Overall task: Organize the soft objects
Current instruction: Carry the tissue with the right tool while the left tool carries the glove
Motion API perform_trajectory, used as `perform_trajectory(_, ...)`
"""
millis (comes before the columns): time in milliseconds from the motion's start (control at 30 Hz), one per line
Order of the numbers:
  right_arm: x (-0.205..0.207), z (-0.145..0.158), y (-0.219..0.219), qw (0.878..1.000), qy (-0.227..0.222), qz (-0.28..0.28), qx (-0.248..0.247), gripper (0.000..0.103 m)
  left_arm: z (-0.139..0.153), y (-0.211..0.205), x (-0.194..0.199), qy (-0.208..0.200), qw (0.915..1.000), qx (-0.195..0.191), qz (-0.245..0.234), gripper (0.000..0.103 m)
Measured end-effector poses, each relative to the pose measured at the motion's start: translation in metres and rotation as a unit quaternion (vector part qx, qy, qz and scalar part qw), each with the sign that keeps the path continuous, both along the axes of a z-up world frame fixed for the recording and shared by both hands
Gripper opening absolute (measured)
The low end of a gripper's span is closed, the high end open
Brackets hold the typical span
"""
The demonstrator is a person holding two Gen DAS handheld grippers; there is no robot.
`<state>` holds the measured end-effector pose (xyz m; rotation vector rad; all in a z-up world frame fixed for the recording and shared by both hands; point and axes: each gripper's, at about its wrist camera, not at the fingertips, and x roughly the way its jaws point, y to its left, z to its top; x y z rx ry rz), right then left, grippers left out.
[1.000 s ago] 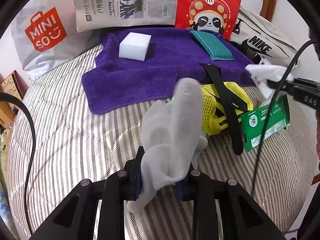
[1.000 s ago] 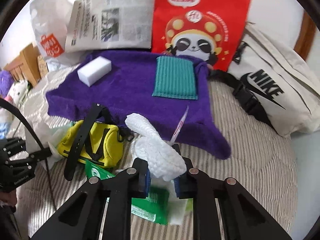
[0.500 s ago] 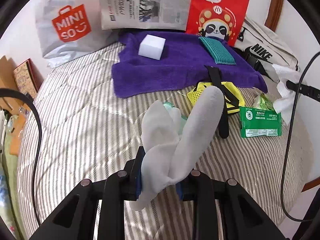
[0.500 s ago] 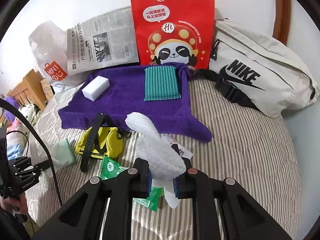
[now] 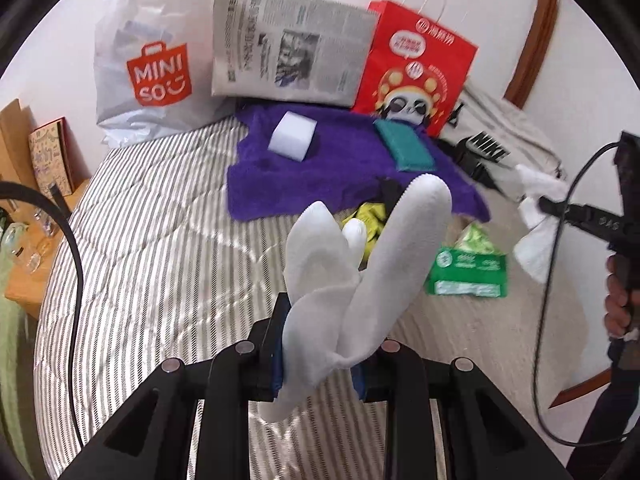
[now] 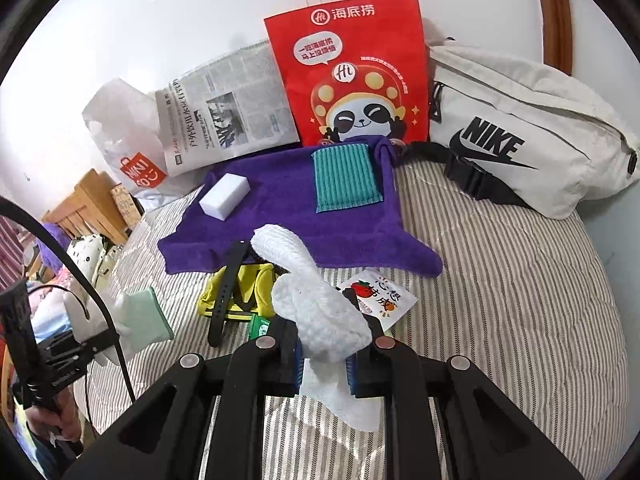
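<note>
Lifted higher above the striped bed (image 5: 152,216) than a second ago, both grippers, with more of the wall and bags now showing behind the purple towel (image 5: 320,168). Left gripper (image 5: 318,364) clamped tight on a smooth white sock (image 5: 360,276), held up in front of the towel. Right gripper (image 6: 323,364) pinched shut on a knitted white sock (image 6: 316,304), likewise in front of the towel, above the yellow pouch (image 6: 256,288).
</note>
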<state>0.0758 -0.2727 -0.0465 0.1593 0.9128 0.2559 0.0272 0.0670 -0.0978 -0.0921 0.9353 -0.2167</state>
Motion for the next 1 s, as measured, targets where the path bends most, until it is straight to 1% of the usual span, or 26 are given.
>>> perform_trajectory(133, 0.001, 0.001, 0.008, 1.0, 0.001, 0.006, -0.007, 0.016, 0.011, -0.001, -0.004, -0.019, 0.9996, -0.021, -0.009, 0.024)
perform_trajectory(300, 0.005, 0.0, 0.013, 1.0, 0.004, 0.01, -0.014, 0.016, 0.015, 0.0, -0.004, -0.025, 0.9993, -0.025, -0.012, 0.023)
perform_trajectory(500, 0.017, 0.001, 0.018, 1.0, 0.004, 0.011, -0.018, 0.016, 0.028, -0.001, -0.005, -0.05, 0.9977, -0.033, -0.03, 0.023)
perform_trajectory(800, 0.048, 0.006, 0.019, 1.0, -0.001, 0.011, -0.02, 0.016, 0.037, -0.004, 0.026, -0.064, 0.9969, -0.026, -0.037, 0.023)
perform_trajectory(1000, 0.075, 0.009, 0.02, 1.0, -0.009, 0.016, -0.024, 0.016, 0.033, -0.009, 0.055, -0.056, 0.9973, -0.029, -0.038, 0.023)
